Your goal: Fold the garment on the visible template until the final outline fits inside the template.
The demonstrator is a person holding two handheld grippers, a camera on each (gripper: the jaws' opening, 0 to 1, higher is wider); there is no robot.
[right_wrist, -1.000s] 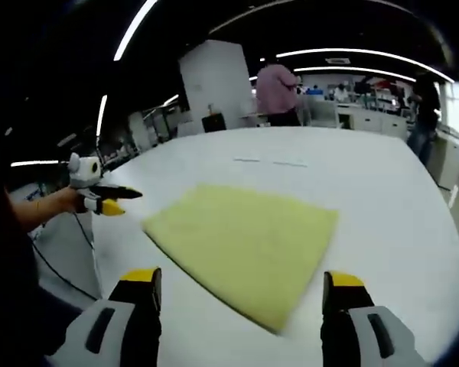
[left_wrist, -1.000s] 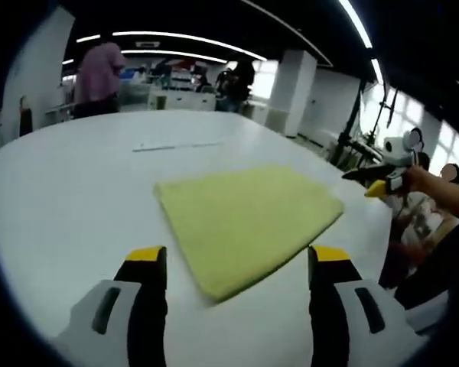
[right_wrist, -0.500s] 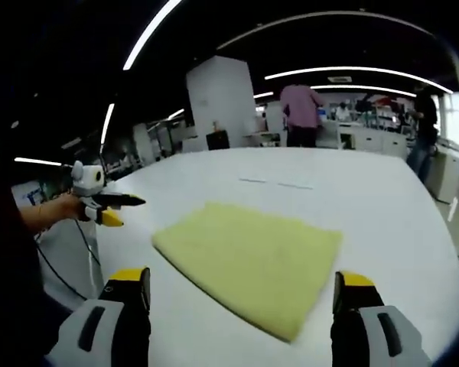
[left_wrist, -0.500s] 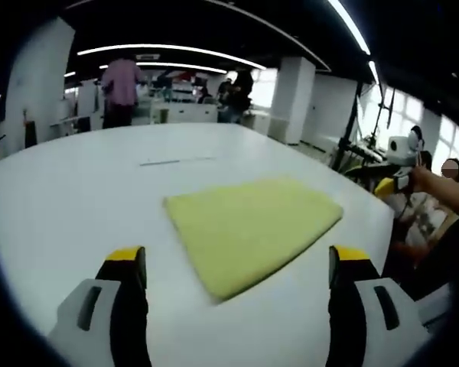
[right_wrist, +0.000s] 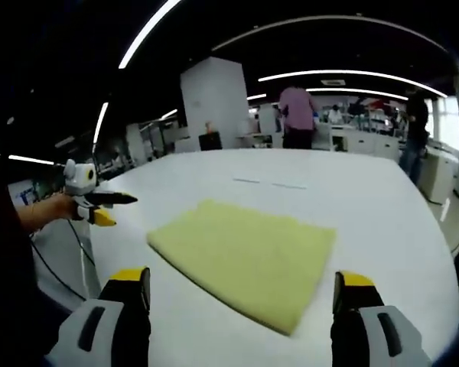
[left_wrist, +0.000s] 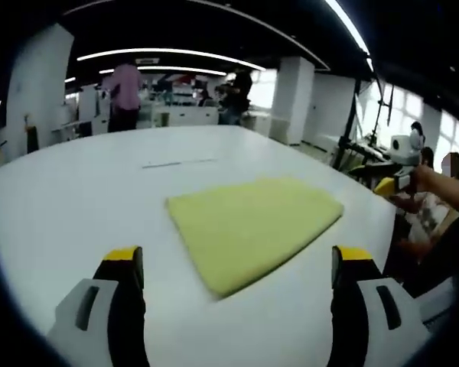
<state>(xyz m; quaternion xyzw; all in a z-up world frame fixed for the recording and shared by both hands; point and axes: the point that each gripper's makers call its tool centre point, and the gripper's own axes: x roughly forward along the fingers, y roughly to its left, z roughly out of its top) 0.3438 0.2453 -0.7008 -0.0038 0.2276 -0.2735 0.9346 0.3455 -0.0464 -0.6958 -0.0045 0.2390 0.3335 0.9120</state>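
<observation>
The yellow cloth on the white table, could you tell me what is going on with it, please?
A person holds a gripper in each hand. The yellow cloth lies folded flat in a compact rectangle on the white table, and neither gripper touches it. The left gripper and the right gripper both hover over the table with jaws open and empty. Faint line marks show on the table beyond the cloth.

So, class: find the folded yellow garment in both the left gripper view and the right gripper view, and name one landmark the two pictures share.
Left gripper view: the folded yellow garment lies flat on the white table, just right of centre, ahead of the open jaws.
Right gripper view: it lies around the centre, one corner reaching down towards the right jaw.
Shared landmark: the person in the pink shirt standing beyond the table.
</observation>
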